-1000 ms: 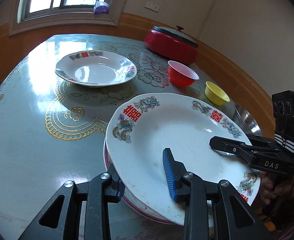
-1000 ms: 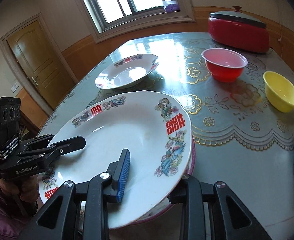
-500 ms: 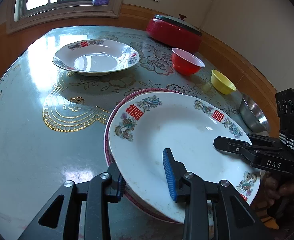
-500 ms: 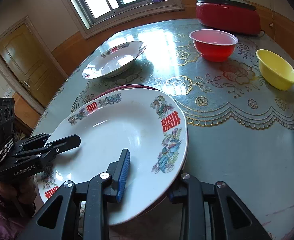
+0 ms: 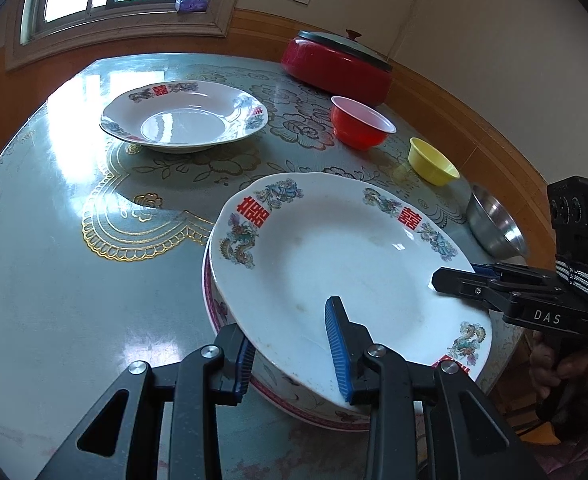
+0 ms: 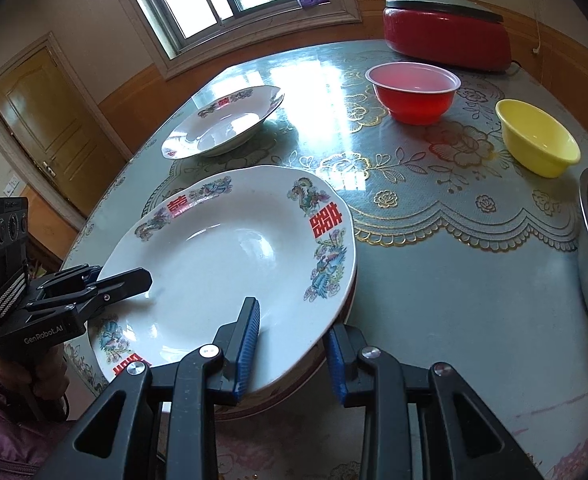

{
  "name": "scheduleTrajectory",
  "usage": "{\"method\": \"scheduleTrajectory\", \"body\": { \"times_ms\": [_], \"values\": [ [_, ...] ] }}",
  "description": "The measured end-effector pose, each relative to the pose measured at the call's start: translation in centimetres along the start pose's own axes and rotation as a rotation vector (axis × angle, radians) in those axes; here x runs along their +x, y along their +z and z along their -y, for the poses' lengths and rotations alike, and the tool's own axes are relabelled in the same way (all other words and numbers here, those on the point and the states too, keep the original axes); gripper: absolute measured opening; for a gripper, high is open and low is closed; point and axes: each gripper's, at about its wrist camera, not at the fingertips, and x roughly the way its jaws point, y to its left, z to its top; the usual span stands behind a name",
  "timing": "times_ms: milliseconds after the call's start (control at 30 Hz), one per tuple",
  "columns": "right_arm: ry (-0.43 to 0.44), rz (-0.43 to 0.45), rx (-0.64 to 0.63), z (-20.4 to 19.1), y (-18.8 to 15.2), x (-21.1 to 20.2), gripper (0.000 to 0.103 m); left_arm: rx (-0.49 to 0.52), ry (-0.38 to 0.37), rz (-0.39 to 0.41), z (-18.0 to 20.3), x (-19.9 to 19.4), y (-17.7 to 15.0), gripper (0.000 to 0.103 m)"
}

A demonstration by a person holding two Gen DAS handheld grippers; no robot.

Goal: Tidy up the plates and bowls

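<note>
We hold a wide, shallow white porcelain plate (image 5: 334,264) between our two grippers, over a second plate with a pink-red rim band (image 5: 213,308) that lies beneath it on the glossy grey-green table with gold and floral patterns (image 5: 73,280). The held plate has a scalloped edge, a plain white well, and a border painted with red double-happiness characters and multicoloured dragon and phoenix motifs. Our left gripper (image 5: 294,344) clamps its near-left rim, one blue ribbed pad on the upper face and the other under the edge, jaws narrowed to the rim's thickness. Our right gripper (image 6: 291,344) pinches the opposite rim the same way, one pad on top and one below.

A matching white dish with the same red characters (image 5: 183,118) sits farther back on the table, well apart. To the right stand a translucent red plastic bowl (image 5: 360,128), a small yellow plastic bowl (image 5: 434,162) and a stainless-steel bowl (image 5: 494,228) near the table edge. A red electric pot with a dark lid (image 5: 338,64) sits by the wall.
</note>
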Motion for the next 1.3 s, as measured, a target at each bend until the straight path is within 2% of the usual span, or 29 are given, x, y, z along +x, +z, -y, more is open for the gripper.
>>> {"method": "scheduleTrajectory", "body": {
  "times_ms": [233,467,633,800,967,1033,1100,1167,1300],
  "values": [
    [0.021,-0.028,-0.007,-0.1,-0.1,-0.3,0.031,-0.003,-0.017,-0.009,-0.3,-0.4,-0.4,0.034],
    [-0.089,-0.019,-0.062,-0.7,0.0,-0.9,0.030,0.020,0.015,0.007,0.0,-0.9,-0.4,0.033],
    [-0.070,0.022,-0.113,-1.3,0.4,-2.7,0.027,0.033,-0.003,0.008,0.0,-1.3,-0.4,0.033],
    [-0.118,0.050,-0.053,-0.3,1.8,-2.5,0.028,0.020,-0.029,0.009,-0.5,-1.6,-0.6,0.032],
    [-0.149,0.037,0.044,1.4,3.0,-0.8,0.027,0.002,-0.055,0.056,-1.1,-2.8,-0.6,0.032],
    [-0.153,0.027,0.092,2.2,3.5,0.0,0.028,-0.009,-0.035,0.061,-1.5,-2.9,-0.4,0.032],
    [-0.119,0.022,0.119,2.6,3.7,0.8,0.028,-0.032,0.002,0.054,-2.1,-2.7,-0.4,0.032],
    [-0.104,0.012,0.107,2.2,3.7,1.4,0.028,-0.056,0.032,0.050,-2.9,-2.6,-0.5,0.034],
    [-0.161,0.012,0.043,1.0,3.6,1.7,0.027,-0.062,0.059,0.058,-3.5,-2.6,-0.4,0.034]
  ]
}}
